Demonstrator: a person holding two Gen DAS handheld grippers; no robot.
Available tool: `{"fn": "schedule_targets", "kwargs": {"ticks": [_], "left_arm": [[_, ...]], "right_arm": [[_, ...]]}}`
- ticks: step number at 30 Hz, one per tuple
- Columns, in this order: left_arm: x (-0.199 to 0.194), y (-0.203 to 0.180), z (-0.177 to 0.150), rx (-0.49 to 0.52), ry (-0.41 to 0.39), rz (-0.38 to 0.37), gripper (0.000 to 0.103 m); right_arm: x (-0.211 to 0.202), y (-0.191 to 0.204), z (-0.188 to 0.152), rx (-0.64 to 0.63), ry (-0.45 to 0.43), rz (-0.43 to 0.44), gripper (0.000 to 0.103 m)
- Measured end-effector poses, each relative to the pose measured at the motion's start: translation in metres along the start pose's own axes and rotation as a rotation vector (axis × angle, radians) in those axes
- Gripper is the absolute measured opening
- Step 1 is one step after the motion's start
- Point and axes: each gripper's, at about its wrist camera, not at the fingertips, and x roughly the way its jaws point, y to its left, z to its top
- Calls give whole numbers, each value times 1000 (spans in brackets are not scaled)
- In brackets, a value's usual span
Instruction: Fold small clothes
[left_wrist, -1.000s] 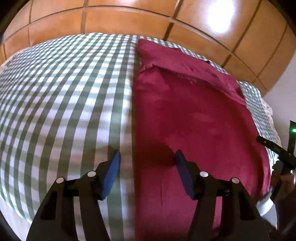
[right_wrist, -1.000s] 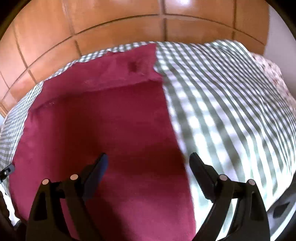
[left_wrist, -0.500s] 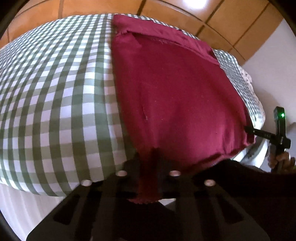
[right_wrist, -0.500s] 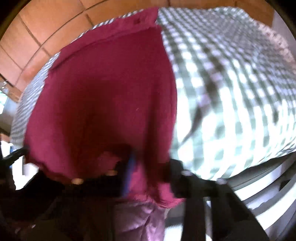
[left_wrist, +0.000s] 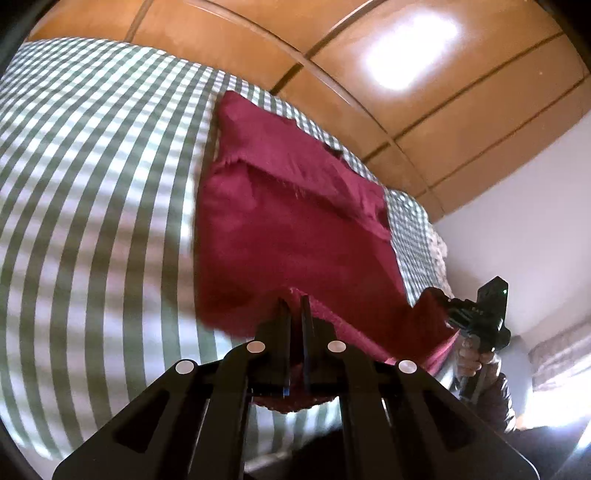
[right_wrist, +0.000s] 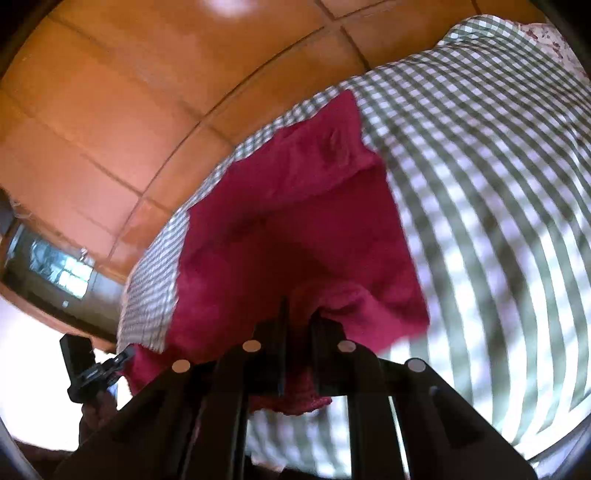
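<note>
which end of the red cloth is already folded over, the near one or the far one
The far end of the red cloth, toward the wooden headboard, carries a folded-over flap; the near edge is single and pinched in both tools.

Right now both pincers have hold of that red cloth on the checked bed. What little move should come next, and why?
Probably carry the near edge forward, toward the far hem. The left gripper and right gripper are each shut on a near corner of the red cloth, lifted off the checked bedspread, while the far part lies flat, so bringing edge to edge would fold it in half.
</note>
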Motion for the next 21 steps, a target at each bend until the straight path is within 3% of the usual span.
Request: {"fn": "schedule_targets", "kwargs": {"ticks": [3, 7, 8, 9, 11, 12, 14, 17, 20, 21], "left_arm": [[19, 7, 30, -14, 0, 45, 3], [36, 23, 67, -105, -34, 83, 3], [39, 25, 73, -119, -41, 93, 4], [42, 27, 81, -131, -53, 109, 4], [39, 31, 89, -137, -80, 130, 9], [37, 32, 90, -140, -89, 131, 32], [28, 38, 83, -152, -118, 120, 57], [26, 36, 64, -101, -79, 113, 57], [30, 32, 34, -55, -24, 99, 57], [34, 32, 27, -49, -5, 96, 57]], "right_arm": [[19, -10, 26, 34, -6, -40, 9], [36, -20, 50, 46, -9, -91, 12], [37, -21, 54, 71, -9, -89, 24], [37, -22, 55, 80, -10, -75, 53], [24, -19, 54, 82, -68, -79, 85], [18, -19, 52, 66, -93, -91, 87], [4, -21, 44, 61, -98, -79, 89], [-8, -23, 26, 23, -93, -108, 90], [3, -20, 3, -70, -38, -191, 90], [10, -19, -2, -86, -24, -206, 85]]}}
